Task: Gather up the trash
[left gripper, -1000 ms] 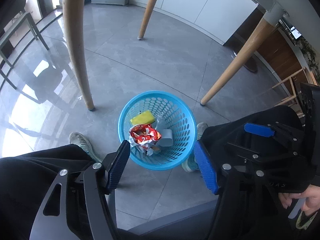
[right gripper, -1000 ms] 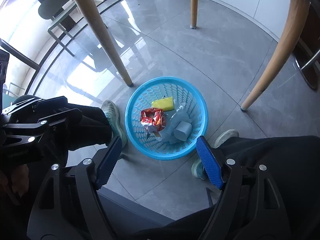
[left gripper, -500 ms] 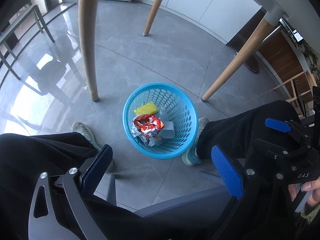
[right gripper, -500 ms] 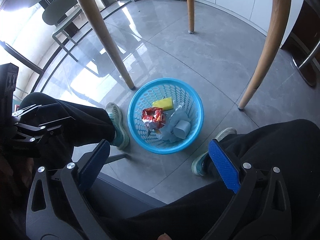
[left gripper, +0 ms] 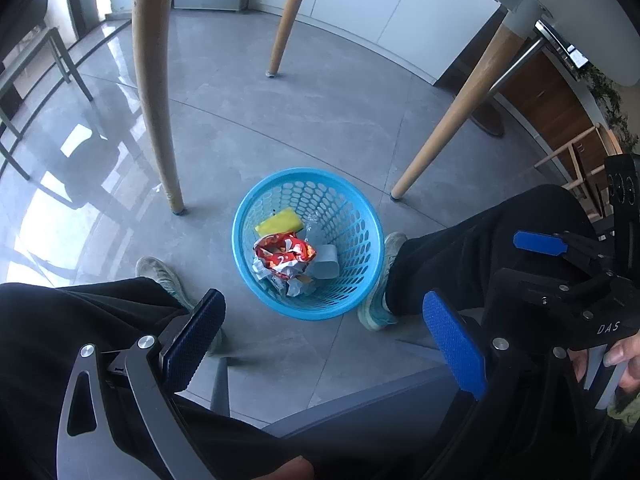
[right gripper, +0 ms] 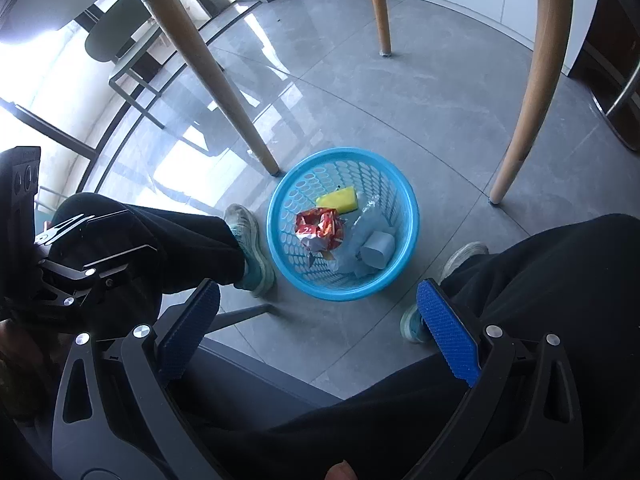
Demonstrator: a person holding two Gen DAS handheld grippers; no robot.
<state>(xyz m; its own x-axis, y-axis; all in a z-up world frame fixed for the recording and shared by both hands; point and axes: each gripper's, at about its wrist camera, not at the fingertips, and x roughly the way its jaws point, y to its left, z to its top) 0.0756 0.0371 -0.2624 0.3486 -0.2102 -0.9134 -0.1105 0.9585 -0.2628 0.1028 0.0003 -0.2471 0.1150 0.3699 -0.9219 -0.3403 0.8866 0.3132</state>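
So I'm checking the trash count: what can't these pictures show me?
- Bottom of the blue basket: both views, covered by the red wrapper and clear plastic.
- Tabletop: cut off by the top edge, only table legs show.
- Wrapper print: too crumpled and small to read.
- Floor behind the person's legs: hidden.

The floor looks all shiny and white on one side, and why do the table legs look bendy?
Left wrist view: window light glares white off the polished floor at the left, and the fisheye lens bows the nearest table leg. Right wrist view: the same glare on the left, and the table leg on the right curves too. The blue basket stays sharp.
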